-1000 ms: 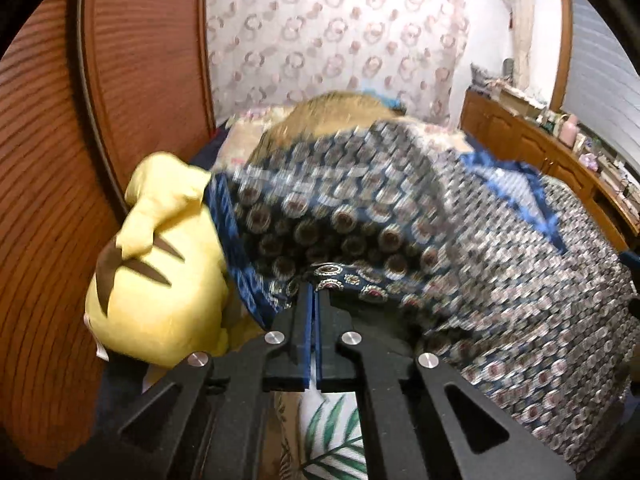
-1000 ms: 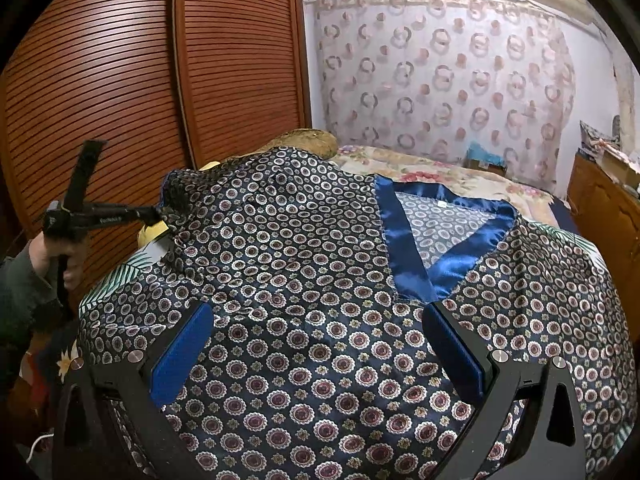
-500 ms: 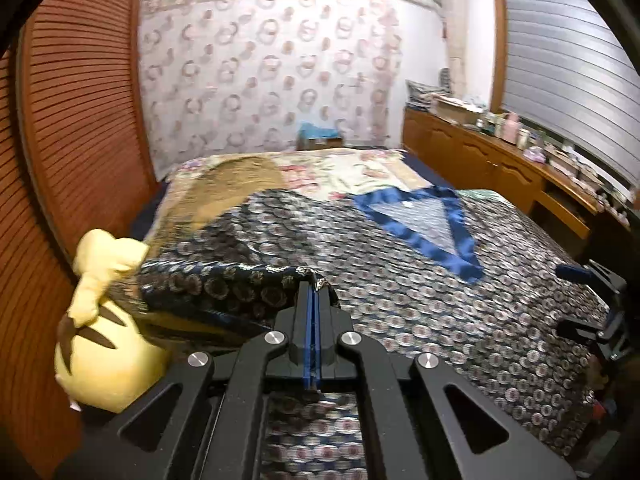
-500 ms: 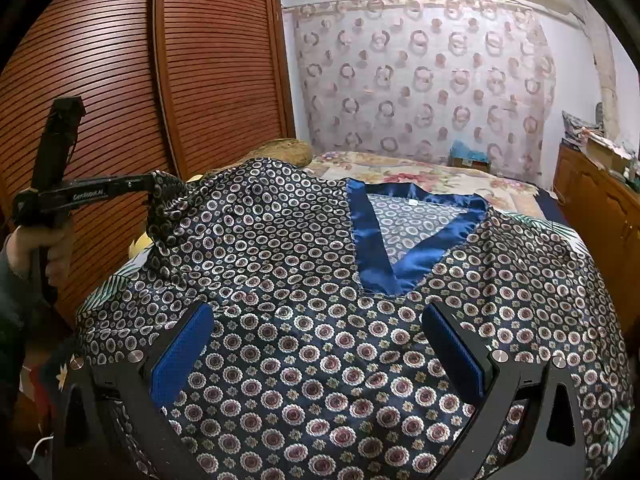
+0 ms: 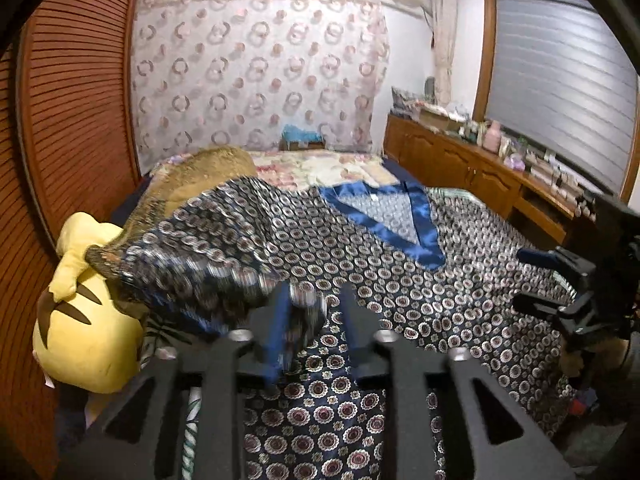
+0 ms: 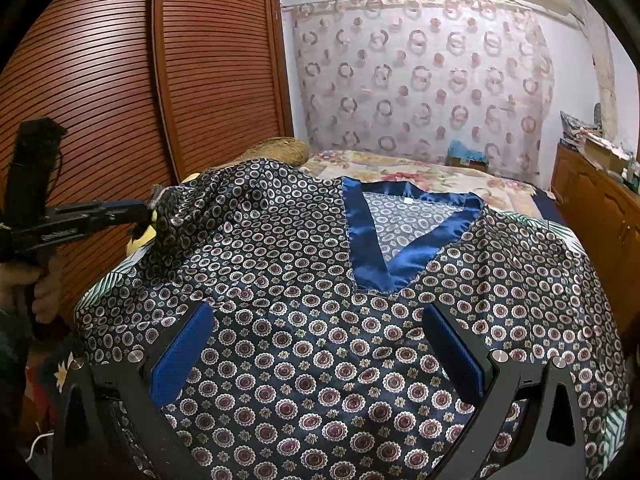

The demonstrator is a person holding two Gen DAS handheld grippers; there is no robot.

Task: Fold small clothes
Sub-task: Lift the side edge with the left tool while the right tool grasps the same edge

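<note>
Bedroom bed [image 6: 420, 176] carries the navy circle-patterned satin top [image 6: 320, 320], spread below the wide-open, empty right gripper [image 6: 316, 354]. Left gripper [image 5: 312, 320] jaws are opening, sleeve fabric between them. Risk: the slippery sleeve may slide back, undoing the fold.

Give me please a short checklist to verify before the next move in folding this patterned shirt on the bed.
1. left gripper letting go of the sleeve: its jaws are opening, cloth between them; ok.
2. Sleeve lying flat on the shirt: bunched and raised; not ok.
3. right gripper free: open above the shirt, holding nothing; ok.
4. Blue collar flat and facing up: ok.
5. yellow plush toy away from the fold: the sleeve hangs over it; not ok.
</note>
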